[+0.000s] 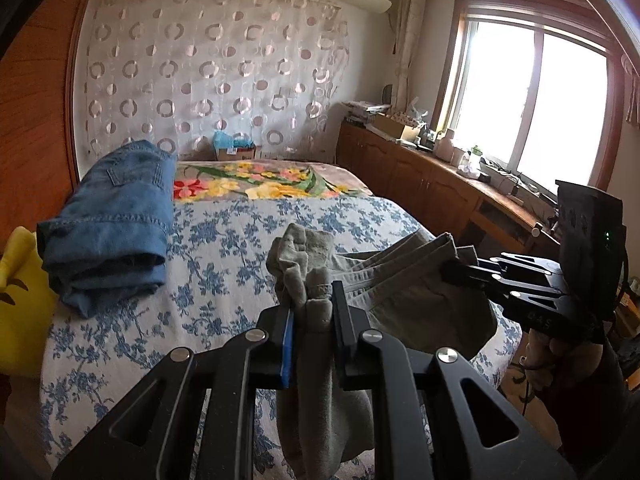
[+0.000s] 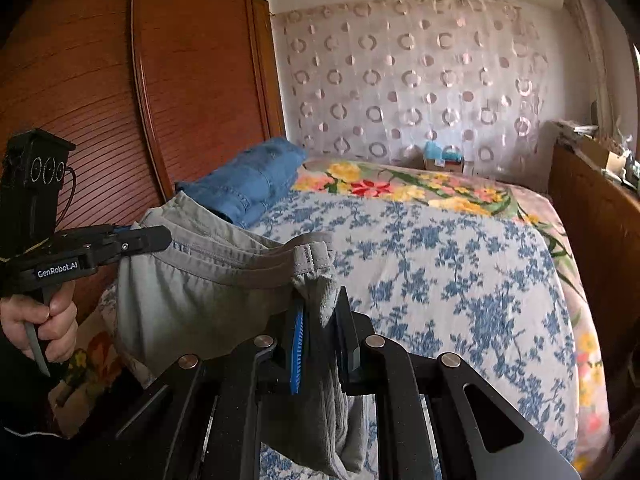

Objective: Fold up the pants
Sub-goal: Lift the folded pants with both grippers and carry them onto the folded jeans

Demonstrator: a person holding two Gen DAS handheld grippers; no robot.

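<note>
Grey pants hang in the air above the bed, stretched between both grippers. In the left wrist view my left gripper is shut on a bunched end of the waistband, with cloth hanging below its fingers. My right gripper clamps the other end at the right. In the right wrist view the right gripper is shut on its bunch of the grey pants. The left gripper grips the waistband at the left, held by a person's hand.
The bed has a blue-flowered cover. Folded blue jeans lie at its far left near a wooden wardrobe. A yellow cushion sits at the left. A wooden cabinet runs under the window, and a box stands behind the bed.
</note>
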